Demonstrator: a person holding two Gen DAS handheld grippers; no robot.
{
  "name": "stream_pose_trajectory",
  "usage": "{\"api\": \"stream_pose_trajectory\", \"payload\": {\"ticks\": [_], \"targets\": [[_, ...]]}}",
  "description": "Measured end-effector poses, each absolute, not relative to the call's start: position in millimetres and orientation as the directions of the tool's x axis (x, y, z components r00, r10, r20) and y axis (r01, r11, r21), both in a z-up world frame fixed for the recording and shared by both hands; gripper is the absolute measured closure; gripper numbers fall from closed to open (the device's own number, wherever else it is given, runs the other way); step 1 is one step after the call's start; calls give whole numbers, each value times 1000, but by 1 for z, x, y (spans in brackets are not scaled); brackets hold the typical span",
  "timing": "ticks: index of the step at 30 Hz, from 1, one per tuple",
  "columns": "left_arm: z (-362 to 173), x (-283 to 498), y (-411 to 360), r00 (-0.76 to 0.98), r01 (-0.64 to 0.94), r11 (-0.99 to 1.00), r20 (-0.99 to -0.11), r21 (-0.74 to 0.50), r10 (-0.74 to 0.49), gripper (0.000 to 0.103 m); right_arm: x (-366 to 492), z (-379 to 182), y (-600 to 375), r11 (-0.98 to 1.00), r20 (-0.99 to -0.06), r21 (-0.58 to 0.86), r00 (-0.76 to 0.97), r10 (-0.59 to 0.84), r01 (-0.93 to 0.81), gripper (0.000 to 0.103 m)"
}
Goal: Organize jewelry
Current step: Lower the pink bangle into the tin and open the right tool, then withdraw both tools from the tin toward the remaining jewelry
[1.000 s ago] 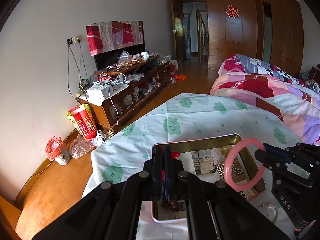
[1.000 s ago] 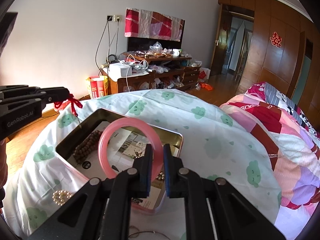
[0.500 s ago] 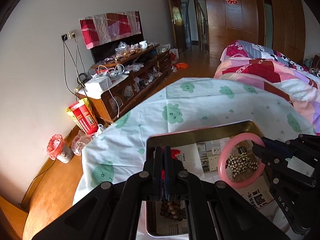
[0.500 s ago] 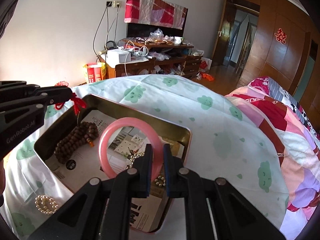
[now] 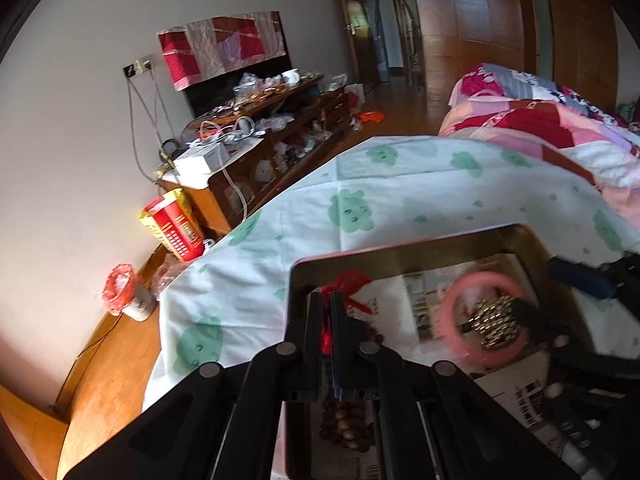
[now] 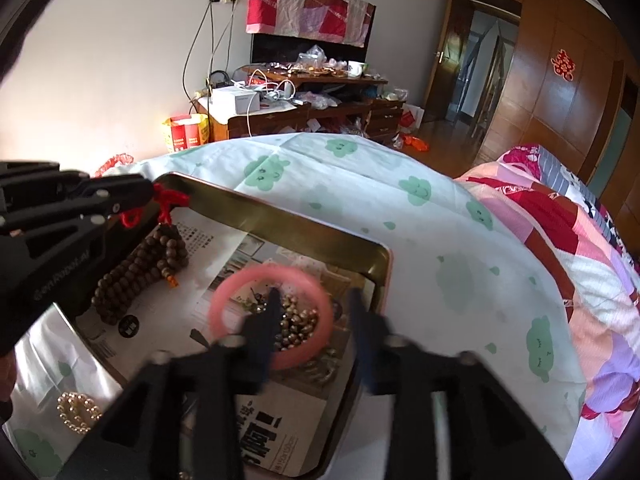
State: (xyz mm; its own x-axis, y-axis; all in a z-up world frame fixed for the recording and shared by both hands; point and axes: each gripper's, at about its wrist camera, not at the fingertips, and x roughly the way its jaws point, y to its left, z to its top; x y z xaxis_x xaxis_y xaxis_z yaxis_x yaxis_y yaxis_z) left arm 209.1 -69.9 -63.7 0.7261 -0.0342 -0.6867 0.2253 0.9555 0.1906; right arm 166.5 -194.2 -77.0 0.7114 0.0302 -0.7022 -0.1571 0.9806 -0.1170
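A pink bangle (image 6: 272,320) is seen lying inside a shallow metal tin (image 6: 280,220) set on a surface draped with a white cloth printed with green clouds (image 6: 400,216). The bangle rests on the printed paper lining the tin, ringing a small heap of metallic beads (image 6: 296,326). The right gripper (image 6: 314,312) is held just above it, its jaws spread wide, one finger over the bangle's middle and the other outside its rim; nothing is gripped. The left gripper (image 5: 326,312) is held over the tin's other end, its jaws pressed together on a red cord (image 5: 348,284). A string of brown wooden beads (image 6: 140,272) is piled in the tin beneath that cord. A ring of pearl-like beads (image 6: 78,412) is left on the cloth outside the tin. A quilted bed (image 6: 580,240) is visible beyond.
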Motion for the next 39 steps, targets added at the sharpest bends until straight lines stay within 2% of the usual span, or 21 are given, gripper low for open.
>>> {"api": "stream_pose_trajectory", "payload": {"ticks": [1,2,3,4,5,7,8,17,25,30,39], "targets": [[-66,208,-67,726,203,957,-687,205,-7,86,165,-76,-196,982,-700,-115,714,28,-151,59],[-66,208,-66,729,186,958,-685,217,14,63,163,-75,-197,983,-698,-111,716,27,-146,59],[-66,204,-64,741,165,958,-671,234,37,50,161,-75,-198,984,-696,-103,718,35,-148,59],[-65,200,-63,760,156,959,-649,237,37,32,158,-73,-199,984,-693,-99,720,38,-148,59],[-63,197,-61,773,152,960,-633,235,33,26,157,-72,-200,984,-690,-103,723,34,-145,57],[-60,194,-58,778,153,962,-627,226,24,26,152,-70,-201,985,-682,-107,731,25,-133,46],[-59,194,-58,774,156,963,-632,220,19,25,150,-68,-202,987,-677,-98,735,30,-131,45],[-51,161,-52,769,175,967,-639,186,-16,25,122,-59,-218,992,-668,-71,744,33,-107,45],[-55,107,-29,773,174,968,-634,183,-20,25,80,-70,-243,996,-687,-68,727,-4,-59,39],[-73,85,-24,756,170,963,-655,207,8,25,59,-85,-251,997,-709,-61,705,-15,-40,39],[-97,75,-18,709,169,970,-706,174,3,25,41,-98,-248,998,-734,-49,679,-9,-39,39]]}}
